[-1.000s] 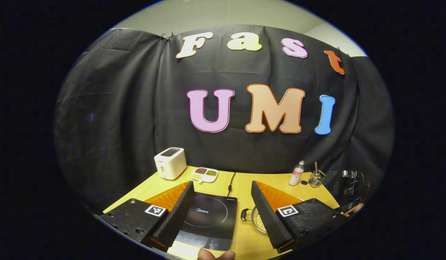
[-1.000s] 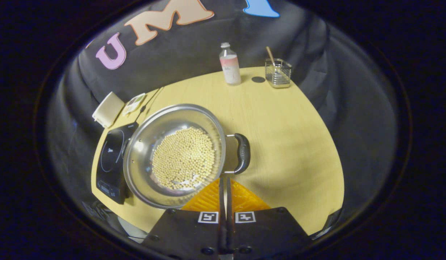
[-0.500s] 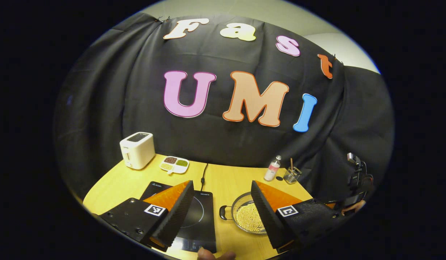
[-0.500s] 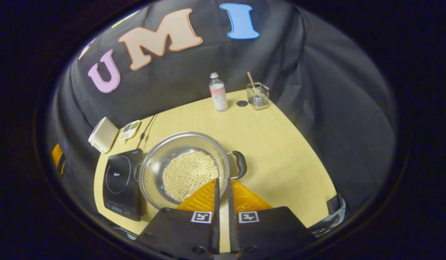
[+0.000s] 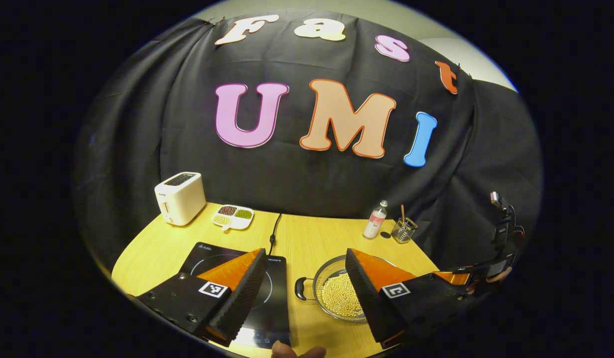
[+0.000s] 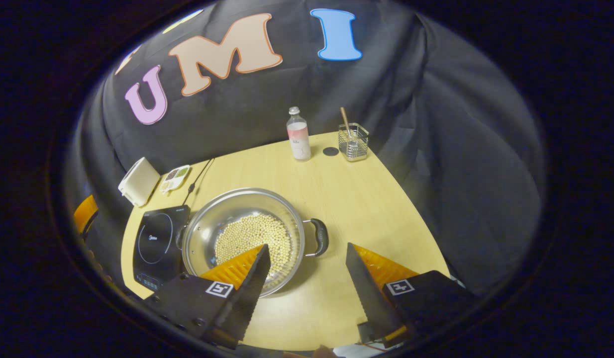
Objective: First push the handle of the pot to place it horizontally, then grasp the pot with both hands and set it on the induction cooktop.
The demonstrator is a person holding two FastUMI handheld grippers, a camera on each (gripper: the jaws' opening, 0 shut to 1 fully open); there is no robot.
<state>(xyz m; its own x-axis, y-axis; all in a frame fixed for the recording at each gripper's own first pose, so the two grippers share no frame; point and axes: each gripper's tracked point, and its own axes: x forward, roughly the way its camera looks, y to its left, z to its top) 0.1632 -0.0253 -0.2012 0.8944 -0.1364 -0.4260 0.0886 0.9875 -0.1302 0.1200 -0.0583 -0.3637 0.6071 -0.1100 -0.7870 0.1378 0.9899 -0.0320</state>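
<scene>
A steel pot (image 6: 207, 223) holding pale beans (image 6: 252, 233) stands on the wooden table (image 6: 371, 209), just right of the black induction cooktop (image 6: 155, 238). Its two black handles (image 6: 321, 237) point left and right in the right gripper view. My right gripper (image 6: 307, 248) hovers open above the pot's near right side, touching nothing. In the left gripper view the pot (image 5: 319, 286) and its near handle (image 5: 300, 288) lie between the fingers of my open left gripper (image 5: 304, 253), which hangs above the cooktop (image 5: 277, 298) and the pot.
Along the back edge stand a white toaster (image 5: 180, 198), a divided dish of beans (image 5: 232, 217), a small bottle (image 6: 298, 140) and a glass holder with a stick (image 6: 353, 141). The cooktop's cord (image 5: 274, 226) runs to the back. A hand (image 5: 491, 278) holds the other gripper at far right.
My right gripper has gone from shut to wide open and drawn back from the pot. The left gripper's view has shifted so that more of the pot shows.
</scene>
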